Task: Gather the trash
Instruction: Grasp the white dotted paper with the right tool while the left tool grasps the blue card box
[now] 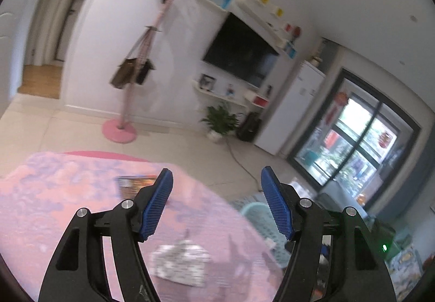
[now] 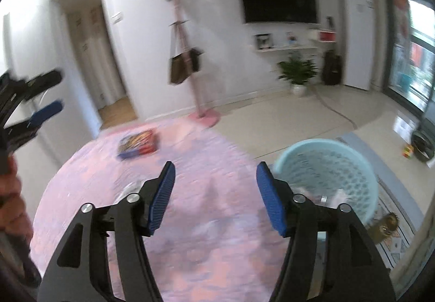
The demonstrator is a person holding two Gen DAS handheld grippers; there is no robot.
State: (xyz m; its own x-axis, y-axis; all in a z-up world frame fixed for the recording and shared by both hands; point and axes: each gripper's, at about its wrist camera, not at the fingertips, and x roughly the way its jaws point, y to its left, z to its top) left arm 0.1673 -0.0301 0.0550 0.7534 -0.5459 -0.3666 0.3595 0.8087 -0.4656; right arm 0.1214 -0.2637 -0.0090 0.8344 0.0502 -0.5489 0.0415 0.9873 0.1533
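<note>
Pink cloth (image 1: 68, 206) covers the table under both of your tools, so read what lies on it from left to right before you commit to a reach. Farthest left and toward the far edge lies a colourful flat packet (image 2: 138, 143); from the left wrist view it sits just behind the left finger of your left gripper (image 1: 217, 202), whose jaws stand spread with nothing between them. Nearer to you lies a crumpled white wrapper (image 1: 180, 264) (blurred, so what it is made of is a guess), below and slightly left of the gap between those blue pads (image 1: 156, 206), not touching them. I judge it the closest piece of trash, so tip the left tool down, centre the gap over the wrapper, and close only once both pads flank it. Your right gripper (image 2: 216, 200) is likewise spread and empty, hovering over bare cloth. Right of it, off the table edge, stands the pale blue basket (image 2: 353, 155), with some scraps apparently already inside. Keep the right tool clear of its rim so that the left can swing across and drop.
</note>
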